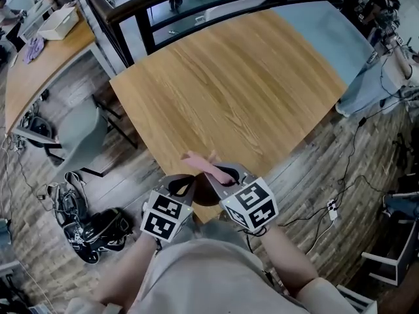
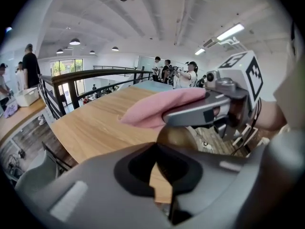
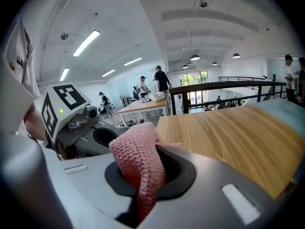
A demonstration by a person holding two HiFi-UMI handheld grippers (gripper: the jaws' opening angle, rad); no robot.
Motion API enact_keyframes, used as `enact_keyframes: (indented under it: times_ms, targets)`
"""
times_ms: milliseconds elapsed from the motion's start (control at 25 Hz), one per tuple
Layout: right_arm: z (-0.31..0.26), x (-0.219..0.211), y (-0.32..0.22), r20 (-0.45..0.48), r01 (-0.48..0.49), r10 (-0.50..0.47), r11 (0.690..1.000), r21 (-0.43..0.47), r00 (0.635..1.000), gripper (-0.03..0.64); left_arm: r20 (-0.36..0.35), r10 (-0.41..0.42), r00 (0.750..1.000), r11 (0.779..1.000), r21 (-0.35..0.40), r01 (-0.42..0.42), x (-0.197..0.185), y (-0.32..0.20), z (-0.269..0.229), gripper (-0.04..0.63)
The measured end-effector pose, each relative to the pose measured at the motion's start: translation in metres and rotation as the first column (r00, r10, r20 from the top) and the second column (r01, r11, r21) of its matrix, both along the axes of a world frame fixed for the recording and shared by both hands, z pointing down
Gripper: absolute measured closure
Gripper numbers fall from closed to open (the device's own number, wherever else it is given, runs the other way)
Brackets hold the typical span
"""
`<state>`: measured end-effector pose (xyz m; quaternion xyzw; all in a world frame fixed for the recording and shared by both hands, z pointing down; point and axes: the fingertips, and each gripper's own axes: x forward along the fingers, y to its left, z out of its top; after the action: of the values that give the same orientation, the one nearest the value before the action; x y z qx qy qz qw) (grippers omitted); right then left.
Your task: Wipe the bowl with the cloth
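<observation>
The tabletop (image 1: 229, 84) stretches ahead of you, pale wood with a long, streaky grain. A black railing (image 1: 131, 8) runs behind its far edge, and a pale blue surface (image 1: 321, 25) adjoins its far right corner. On the plank floor (image 1: 150, 169) to your left stand a grey chair (image 1: 82, 136) and a heap of black gear (image 1: 98, 231). Beyond them a second table (image 1: 39, 64) carries a white box (image 1: 59, 23). On your right a white power strip (image 1: 332, 207) lies among trailing cables. People (image 3: 159, 80) stand in the background of both gripper views, too small to tell more.

Both task things are up off the tabletop, held over its near edge, close in front of you. Your left hand-held gripper (image 2: 155, 146) has its jaws closed on the rim of the bowl (image 2: 178, 136). Your right hand-held gripper (image 3: 157, 151) is clamped on the cloth (image 3: 138, 156), whose free end sticks out past the jaw tips and hangs just above the bowl. Whether cloth and bowl touch, you cannot tell.

The bowl is small, round and thin-walled, dark brown with a smooth, slightly glossy skin. The cloth is pink, knitted in coarse loops, soft and bunched where the jaws pinch it. Both hand-held grippers are matt grey, each with a cube of black-and-white markers.
</observation>
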<state>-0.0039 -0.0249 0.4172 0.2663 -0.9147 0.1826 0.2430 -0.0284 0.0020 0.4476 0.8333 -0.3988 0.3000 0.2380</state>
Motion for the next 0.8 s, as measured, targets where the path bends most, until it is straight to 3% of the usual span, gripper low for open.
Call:
enact_keyframes:
  times_ms: [160, 320, 600, 800]
  targets:
    - [0.001, 0.01, -0.008, 0.042, -0.078, 0.079, 0.997, -0.011, 0.996, 0.591, -0.115, -0.083, 0.99, 0.994, -0.075, 0.074, -0.003, -0.006, 0.002, 0.586]
    - [0.011, 0.026, -0.018, -0.016, -0.136, 0.137, 0.99, 0.037, 0.99, 0.591, -0.108, -0.134, 0.985, 0.988, -0.09, 0.124, -0.012, -0.015, 0.014, 0.587]
    - [0.015, 0.054, -0.036, 0.029, -0.301, 0.3, 0.952, 0.056, 0.954, 0.589, -0.143, -0.241, 0.96, 0.967, -0.125, 0.224, -0.035, -0.045, 0.025, 0.586]
    - [0.029, 0.057, -0.035, 0.016, -0.322, 0.321, 0.946, 0.033, 0.947, 0.589, -0.185, -0.294, 0.938, 0.95, -0.161, 0.267, -0.041, -0.064, 0.037, 0.586]
